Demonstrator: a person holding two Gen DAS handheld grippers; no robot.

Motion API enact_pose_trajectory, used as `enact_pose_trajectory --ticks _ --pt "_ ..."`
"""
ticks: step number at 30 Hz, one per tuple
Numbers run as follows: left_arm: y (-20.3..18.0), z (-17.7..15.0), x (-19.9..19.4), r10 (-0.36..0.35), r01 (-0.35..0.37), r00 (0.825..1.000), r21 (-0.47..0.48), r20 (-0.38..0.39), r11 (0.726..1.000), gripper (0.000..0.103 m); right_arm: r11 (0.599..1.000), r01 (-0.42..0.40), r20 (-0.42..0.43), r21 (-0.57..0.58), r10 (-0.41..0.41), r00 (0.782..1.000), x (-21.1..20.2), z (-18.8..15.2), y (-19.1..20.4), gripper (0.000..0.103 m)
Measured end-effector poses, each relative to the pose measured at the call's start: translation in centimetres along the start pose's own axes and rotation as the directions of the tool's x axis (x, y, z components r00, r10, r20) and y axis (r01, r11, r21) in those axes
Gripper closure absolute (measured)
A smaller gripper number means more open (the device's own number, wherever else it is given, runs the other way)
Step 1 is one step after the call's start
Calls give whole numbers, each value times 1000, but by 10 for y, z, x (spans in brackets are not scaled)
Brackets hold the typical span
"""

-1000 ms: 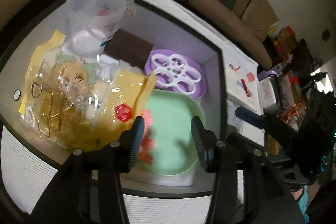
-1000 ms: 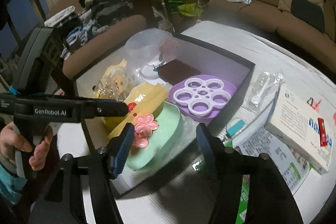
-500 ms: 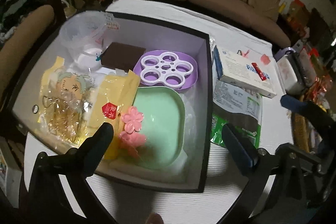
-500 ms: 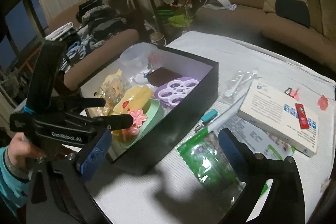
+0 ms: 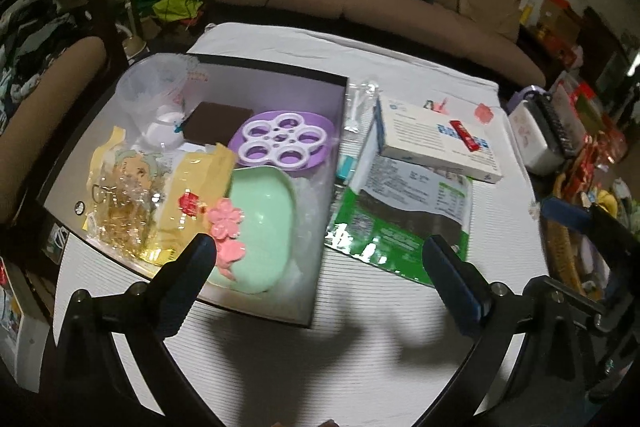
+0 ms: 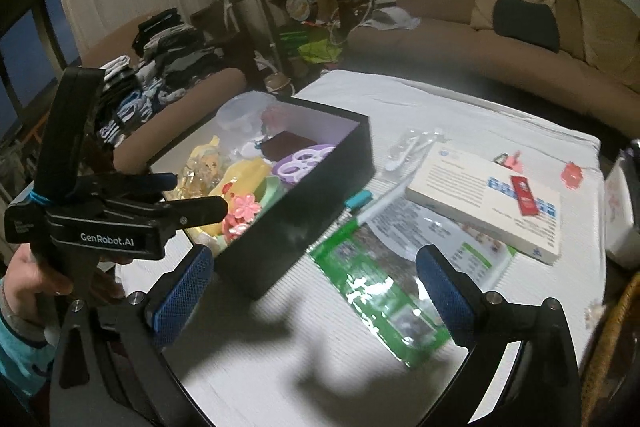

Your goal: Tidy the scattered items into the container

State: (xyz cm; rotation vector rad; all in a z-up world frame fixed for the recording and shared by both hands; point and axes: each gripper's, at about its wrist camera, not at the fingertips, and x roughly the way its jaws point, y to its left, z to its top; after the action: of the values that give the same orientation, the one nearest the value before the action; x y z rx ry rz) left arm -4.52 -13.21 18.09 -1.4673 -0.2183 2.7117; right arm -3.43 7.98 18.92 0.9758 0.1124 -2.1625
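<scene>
A black box sits on the white table, holding a green dish, pink flowers, a purple ring tray, a yellow packet and a clear cup. Right of it lie a green snack bag, a white carton, a small teal item and a clear spoon packet. My left gripper is open and empty, above the box's near right corner. My right gripper is open and empty, above the green bag.
Small red and pink clips lie at the table's far side. A white appliance stands at the right edge. A brown sofa runs behind the table, and a padded chair stands at the left.
Both grippers have opened wide and pulled back and up from the box. The views now take in the table and the items right of the box.
</scene>
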Motion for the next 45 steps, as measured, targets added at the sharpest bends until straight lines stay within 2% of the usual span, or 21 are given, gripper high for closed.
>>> enact_pose_trajectory --ticks 5,12,15,20,24,27,30,32,33,36,37,40,44,45 --pt "-34 -9 3 -32 31 999 53 8 998 0 996 76 13 48 -77 997 -19 -21 -26 0" --pt "-94 -8 31 -184 186 983 110 -26 976 0 972 117 14 204 -122 992 -41 -52 -95 0" --pt "-119 8 54 -215 219 975 112 -51 969 0 961 126 27 248 -137 990 -49 -58 -121 0" --pt "-158 57 115 -186 199 977 142 -100 970 0 952 149 64 267 -172 983 -55 -60 -154 0" --pt "-179 103 169 -149 167 982 163 -119 972 0 942 170 67 290 -198 978 -51 -36 -196 0" --pt "-198 133 215 -91 121 984 195 -154 973 0 925 185 68 333 -219 973 -43 -2 -242 0" --pt "-212 161 258 -84 123 979 207 -188 971 2 897 211 40 388 -245 969 -20 33 -293 0" --pt "-217 178 281 -67 111 980 231 -190 967 8 885 235 4 402 -258 966 2 54 -323 0" --pt "-220 182 288 -54 101 981 253 -185 962 14 881 244 -8 404 -264 965 12 62 -335 2" --pt "-231 190 313 -4 66 984 342 -179 937 26 868 276 -41 412 -285 958 41 79 -367 12" --pt "-233 193 321 1 65 984 364 -179 929 26 864 294 -50 409 -301 952 49 82 -375 13" --pt "-238 197 337 -7 74 985 391 -171 917 27 864 366 -86 346 -359 929 76 90 -390 22" --pt "-244 202 350 -110 183 971 364 -212 913 28 866 398 -148 302 -370 917 109 88 -404 29" --pt "-246 201 354 -103 180 971 374 -218 910 36 865 403 -160 300 -370 915 115 87 -407 29"
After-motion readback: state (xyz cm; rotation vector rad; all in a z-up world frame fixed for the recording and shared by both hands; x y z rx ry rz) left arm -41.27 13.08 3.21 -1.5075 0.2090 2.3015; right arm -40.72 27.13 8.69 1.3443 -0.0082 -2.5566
